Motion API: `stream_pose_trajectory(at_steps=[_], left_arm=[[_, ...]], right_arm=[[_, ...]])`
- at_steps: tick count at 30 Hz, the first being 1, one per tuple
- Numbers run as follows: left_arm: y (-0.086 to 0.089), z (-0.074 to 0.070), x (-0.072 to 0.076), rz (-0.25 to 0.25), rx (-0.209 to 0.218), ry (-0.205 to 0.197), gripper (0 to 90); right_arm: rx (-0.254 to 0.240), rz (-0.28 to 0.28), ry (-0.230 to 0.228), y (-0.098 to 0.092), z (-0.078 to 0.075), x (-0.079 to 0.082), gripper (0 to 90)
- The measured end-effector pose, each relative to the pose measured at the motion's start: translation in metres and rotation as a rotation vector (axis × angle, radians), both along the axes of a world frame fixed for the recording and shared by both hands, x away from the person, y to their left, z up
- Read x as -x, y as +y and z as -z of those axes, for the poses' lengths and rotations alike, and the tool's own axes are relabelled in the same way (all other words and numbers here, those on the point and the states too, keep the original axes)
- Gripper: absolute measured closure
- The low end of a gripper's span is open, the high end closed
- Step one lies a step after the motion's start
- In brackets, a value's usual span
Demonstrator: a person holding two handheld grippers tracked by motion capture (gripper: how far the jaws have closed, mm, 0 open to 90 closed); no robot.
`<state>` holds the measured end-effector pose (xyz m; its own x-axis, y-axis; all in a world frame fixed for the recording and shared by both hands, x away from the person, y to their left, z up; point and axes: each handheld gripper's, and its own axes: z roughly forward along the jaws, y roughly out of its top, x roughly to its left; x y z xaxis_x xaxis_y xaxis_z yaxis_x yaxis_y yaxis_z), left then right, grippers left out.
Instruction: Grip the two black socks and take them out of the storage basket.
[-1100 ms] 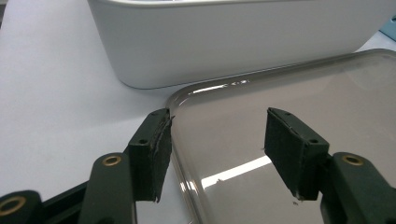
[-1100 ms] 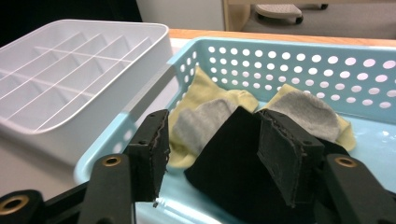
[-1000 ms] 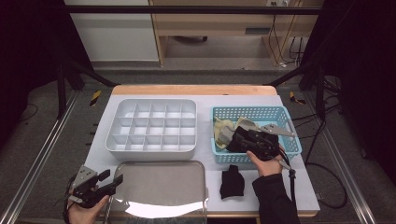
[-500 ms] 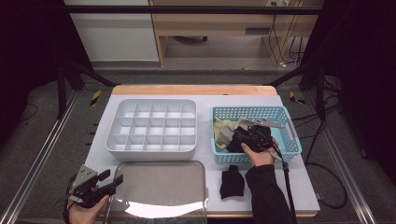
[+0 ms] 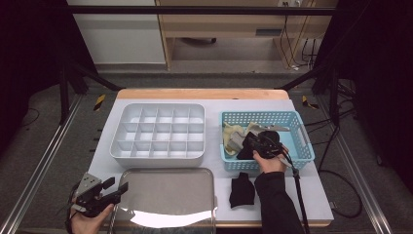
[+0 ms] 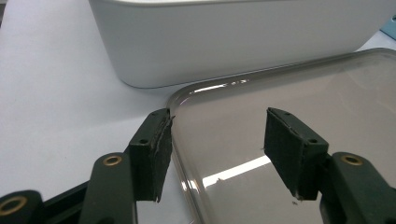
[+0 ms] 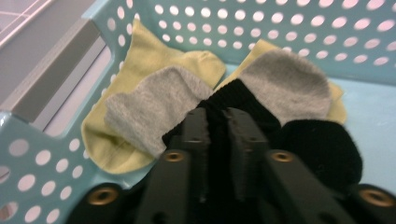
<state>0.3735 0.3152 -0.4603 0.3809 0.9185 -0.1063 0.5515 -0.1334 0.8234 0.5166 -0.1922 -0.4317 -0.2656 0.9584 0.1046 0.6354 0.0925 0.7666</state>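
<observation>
My right gripper reaches into the blue basket. Its jaws have just been closing and now pinch a fold of a black sock. Two yellow socks with grey toes lie under and beside it. In the high view the right gripper sits low in the basket near its front left. Another black sock lies on the table in front of the basket. My left gripper stands open across the near left corner of a shiny lid, with nothing between its pads.
A white compartment box stands left of the basket, behind the lid. Seen from the left gripper, the box's wall rises close ahead. The table's front edge runs just below both hands.
The right gripper has slid a little to the left and down inside the basket, and its jaws have closed on the black sock. The left gripper has stayed put.
</observation>
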Motion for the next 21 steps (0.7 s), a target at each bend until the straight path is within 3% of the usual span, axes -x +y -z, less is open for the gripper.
stream_pose_trajectory(at_steps=[3,7,14,21], left_arm=[[0.000,0.000,0.000,-0.001,0.002,0.002,40.8],[0.000,0.000,0.000,-0.001,0.003,0.001,40.8],[0.000,0.000,0.000,-0.002,0.001,0.001,40.8],[0.000,0.000,0.000,-0.002,-0.002,0.002,40.8]], right_arm=[[-0.020,-0.012,0.006,-0.002,0.001,0.001,86.2],[-0.056,-0.038,-0.016,-0.004,-0.003,0.004,86.9],[-0.147,-0.065,-0.100,-0.014,-0.021,0.018,87.1],[-0.176,-0.097,-0.184,-0.023,-0.041,0.029,87.2]])
